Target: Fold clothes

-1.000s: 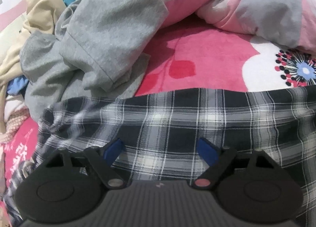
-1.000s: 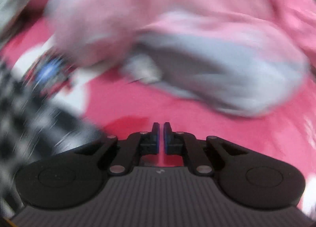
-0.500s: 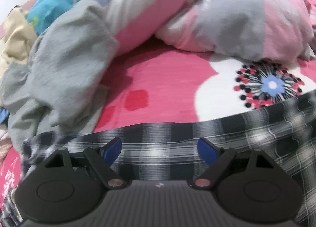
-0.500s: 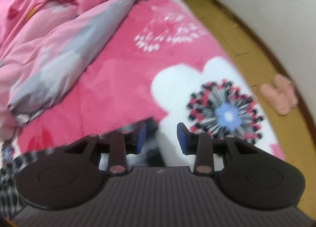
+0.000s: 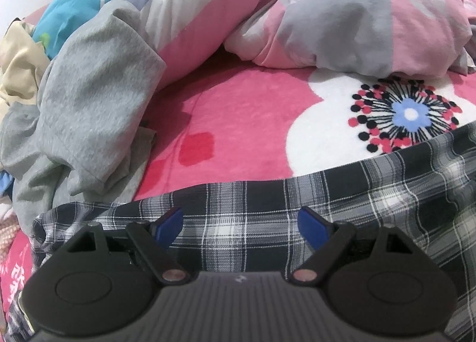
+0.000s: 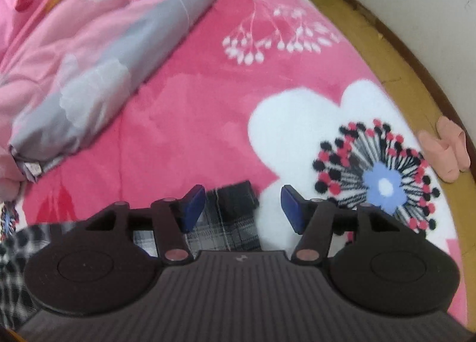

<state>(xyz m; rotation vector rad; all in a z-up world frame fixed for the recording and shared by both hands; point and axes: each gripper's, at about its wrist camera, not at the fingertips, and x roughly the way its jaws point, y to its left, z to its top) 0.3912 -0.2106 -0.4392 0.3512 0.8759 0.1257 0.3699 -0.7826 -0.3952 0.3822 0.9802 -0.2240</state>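
Both claws have spread wider over the plaid cloth since a second ago.

Plaid cloth (image 5: 342, 202), black, grey and white, lies flat on the pink floral blanket (image 5: 238, 121), long edge running left to right. Left claw (image 5: 239, 224) and right claw (image 6: 242, 208) hover spread above it, pinching nothing. Grey garment (image 5: 89, 109) sits crumpled to the left.

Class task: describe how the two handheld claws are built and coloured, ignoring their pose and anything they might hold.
Both claws look alike. The left claw and right claw each have a dark ribbed body, two round black discs with oval recesses, and black linkage arms with pinkish metal rivets. Blue pads tip the fingers. A tiny pale mark sits on each body. No cables, sleeves or hands show.
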